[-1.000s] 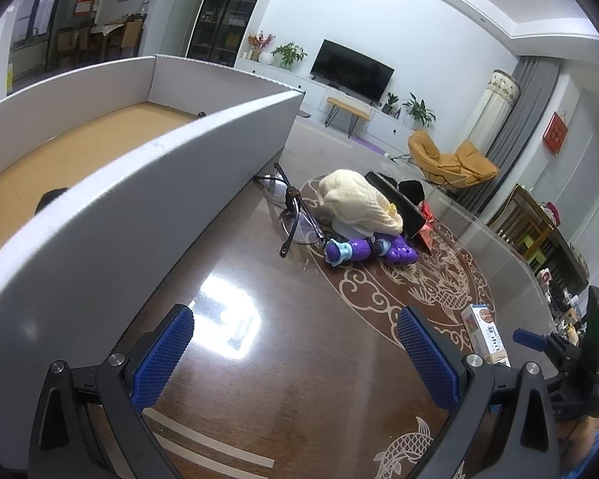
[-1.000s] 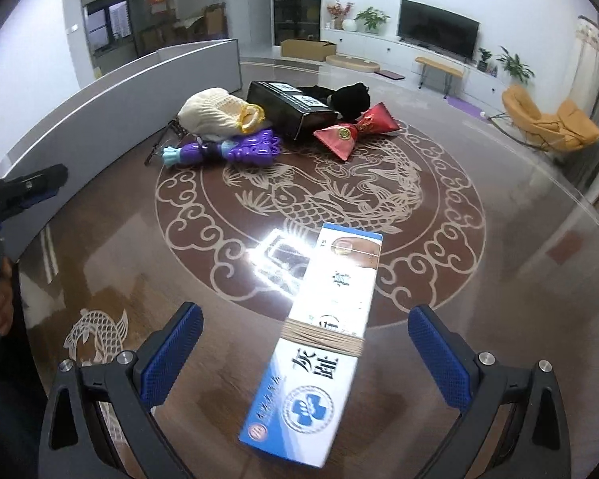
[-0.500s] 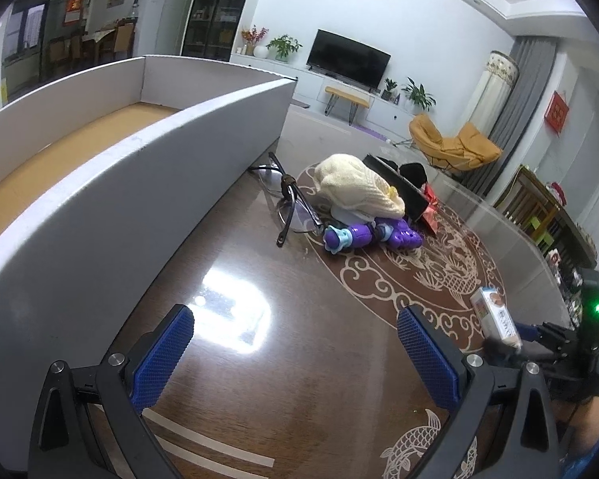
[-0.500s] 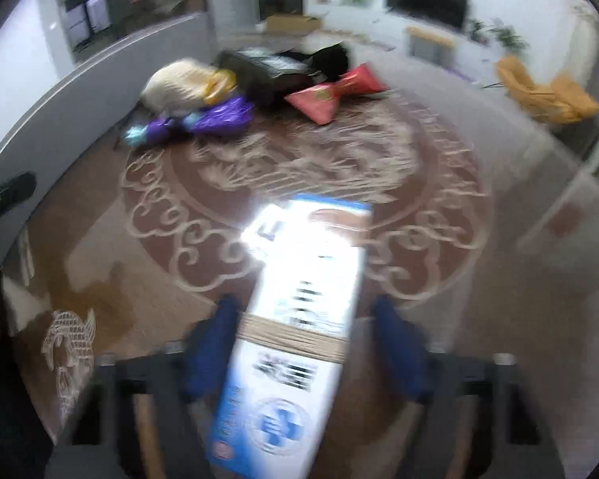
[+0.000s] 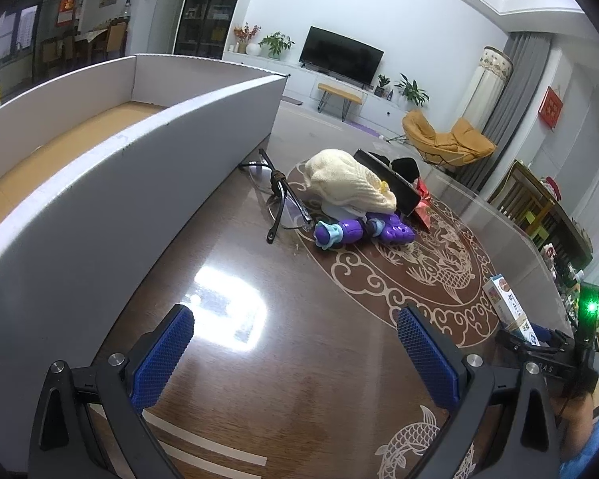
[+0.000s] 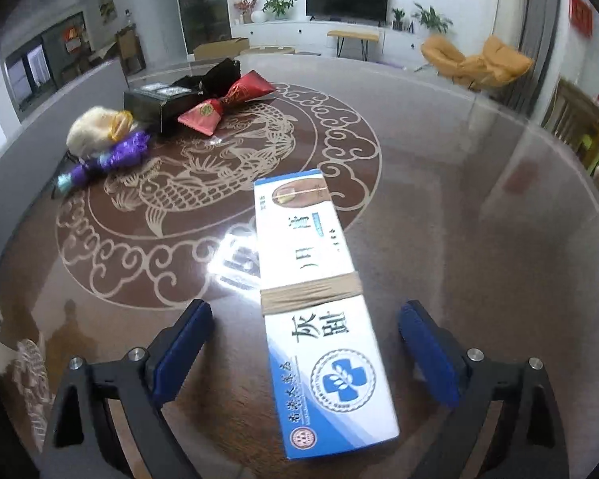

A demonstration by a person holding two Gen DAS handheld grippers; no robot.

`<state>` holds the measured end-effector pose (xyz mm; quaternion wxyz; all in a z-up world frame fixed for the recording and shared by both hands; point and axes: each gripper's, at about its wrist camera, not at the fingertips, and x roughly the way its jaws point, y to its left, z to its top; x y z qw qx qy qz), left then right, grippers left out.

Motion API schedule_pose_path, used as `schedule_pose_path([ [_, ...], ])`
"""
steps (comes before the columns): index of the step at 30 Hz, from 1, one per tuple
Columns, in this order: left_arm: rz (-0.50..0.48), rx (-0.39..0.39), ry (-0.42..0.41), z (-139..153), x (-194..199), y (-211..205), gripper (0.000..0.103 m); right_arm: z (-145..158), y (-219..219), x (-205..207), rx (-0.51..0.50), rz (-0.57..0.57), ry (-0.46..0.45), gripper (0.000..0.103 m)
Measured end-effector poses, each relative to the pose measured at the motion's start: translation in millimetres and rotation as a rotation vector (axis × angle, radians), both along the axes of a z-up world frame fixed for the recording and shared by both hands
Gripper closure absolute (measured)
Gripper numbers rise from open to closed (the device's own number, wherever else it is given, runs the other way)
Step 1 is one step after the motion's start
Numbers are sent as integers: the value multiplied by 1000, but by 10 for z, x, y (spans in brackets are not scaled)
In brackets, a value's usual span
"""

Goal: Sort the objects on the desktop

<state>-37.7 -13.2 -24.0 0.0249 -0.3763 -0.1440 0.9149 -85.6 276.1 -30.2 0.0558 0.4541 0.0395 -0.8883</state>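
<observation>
Right gripper (image 6: 301, 343) over medicine box (image 6: 319, 299)
Jaws have just reopened wide, astride the box without contact. Light, stiff carton, probably crushable; grip its long sides near the band.

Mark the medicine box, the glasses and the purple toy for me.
medicine box (image 6: 319, 299): right wrist view, on the tan band around its middle.
glasses (image 5: 285, 203): left wrist view, on the frame at the near lens.
purple toy (image 5: 359, 231): left wrist view, on its body.

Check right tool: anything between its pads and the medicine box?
Nothing visible. The medicine box lies on the table between the open pads of the right tool, which have just been reopening, bare gaps each side.
</observation>
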Motion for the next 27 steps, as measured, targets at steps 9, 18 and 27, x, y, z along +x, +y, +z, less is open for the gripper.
schedule_pose_path([
  [9,-73,-59,-61,-121,-102,212,0,-16,28,-28,-4,-12,-9,0],
  [18,-109,-82,-73,-149,-122,305,0,-24,18,-40,-2,-14,-8,0],
  [27,-101,-63,-71,-140,-109,267,0,-22,21,-38,-2,-15,-8,0],
])
